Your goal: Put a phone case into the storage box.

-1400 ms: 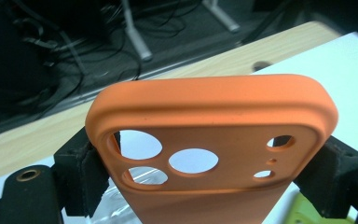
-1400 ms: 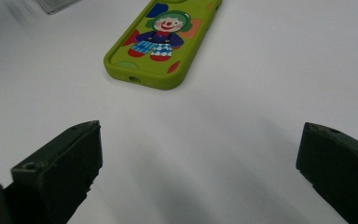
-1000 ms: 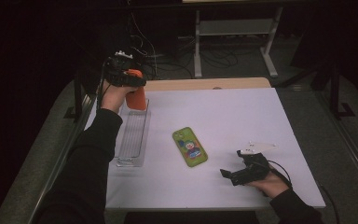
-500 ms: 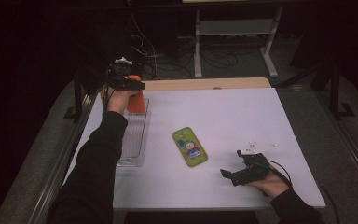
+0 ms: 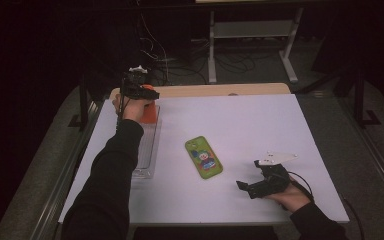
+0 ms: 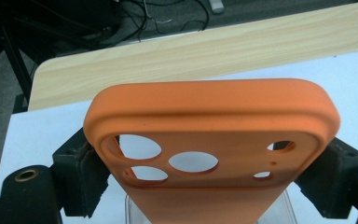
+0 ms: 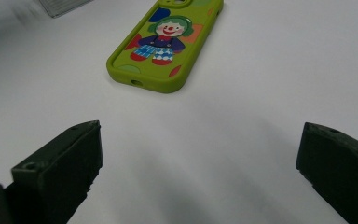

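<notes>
I am pinching an orange phone case (image 6: pixel 212 140) in my left gripper (image 6: pixel 212 186), with my left fingers (image 6: pixel 81 175) pressing on its two long edges. In the left gripper view the case is standing between them with its rounded end pointing away from me and its camera cut-outs facing up. The high view is showing my left gripper (image 5: pixel 139 92) and the orange case (image 5: pixel 151 111) at the far left part of the white tabletop (image 5: pixel 260 125), right at the far end of a clear plastic tray (image 5: pixel 145 150) that is lying lengthwise along the left edge. Whether the case is touching the tray I cannot tell. Beyond the white surface a strip of pale wood (image 6: pixel 205 51) is running along the far edge.

My right gripper (image 7: pixel 200 154) is resting low over the near right part of the tabletop, and its fingers (image 7: pixel 63 163) are spreading wide with nothing between them. In the high view my right gripper (image 5: pixel 265 182) is lying in my right hand (image 5: pixel 292 192) and pointing left toward a green phone case (image 5: pixel 203 157). That green case is lying flat near the middle of the tabletop, printed with a clown figure, well apart from the orange one and clear of my right fingers.
</notes>
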Demonstrator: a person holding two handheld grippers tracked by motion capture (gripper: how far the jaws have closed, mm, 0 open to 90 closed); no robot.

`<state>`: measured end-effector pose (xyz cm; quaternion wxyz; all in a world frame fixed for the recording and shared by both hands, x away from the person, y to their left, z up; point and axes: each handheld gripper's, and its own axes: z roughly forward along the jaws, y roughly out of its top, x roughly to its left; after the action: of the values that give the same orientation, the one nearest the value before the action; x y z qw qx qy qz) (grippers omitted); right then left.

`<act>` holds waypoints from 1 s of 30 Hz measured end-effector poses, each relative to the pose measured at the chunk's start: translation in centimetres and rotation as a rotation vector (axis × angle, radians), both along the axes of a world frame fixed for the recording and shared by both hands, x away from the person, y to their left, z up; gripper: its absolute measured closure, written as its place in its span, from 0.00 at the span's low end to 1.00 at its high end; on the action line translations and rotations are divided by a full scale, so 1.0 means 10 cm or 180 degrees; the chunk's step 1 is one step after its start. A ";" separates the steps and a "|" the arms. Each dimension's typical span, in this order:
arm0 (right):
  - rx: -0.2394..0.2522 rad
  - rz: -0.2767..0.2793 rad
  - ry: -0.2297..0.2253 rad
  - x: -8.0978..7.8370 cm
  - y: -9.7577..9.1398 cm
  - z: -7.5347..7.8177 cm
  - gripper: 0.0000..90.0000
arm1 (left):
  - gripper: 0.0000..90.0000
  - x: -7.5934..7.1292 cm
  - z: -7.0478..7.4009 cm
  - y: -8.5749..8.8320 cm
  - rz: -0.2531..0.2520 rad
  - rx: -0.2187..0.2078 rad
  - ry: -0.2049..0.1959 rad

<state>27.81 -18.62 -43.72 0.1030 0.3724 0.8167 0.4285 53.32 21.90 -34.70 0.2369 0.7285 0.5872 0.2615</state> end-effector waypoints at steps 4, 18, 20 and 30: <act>-0.0002 0.0004 -0.0011 0.00 0.00 0.00 0.00 | 0.16 0.02 -0.04 -0.02 0.0019 0.0022 -0.0014; -0.0002 0.0009 -0.0017 0.00 0.00 0.00 0.00 | 0.14 0.01 -0.11 -0.01 0.0068 0.0036 -0.0058; 0.0000 0.0003 -0.0012 0.00 0.00 0.00 0.00 | 0.14 0.01 -0.11 -0.01 0.0068 0.0016 -0.0051; -0.0006 0.0009 -0.0010 0.00 0.01 0.00 0.00 | 0.01 0.01 -0.07 0.05 0.0011 -0.0091 -0.0089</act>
<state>27.81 -18.53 -43.73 0.1040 0.3705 0.8175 0.4285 53.38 22.40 -35.38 0.2550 0.7204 0.5887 0.2636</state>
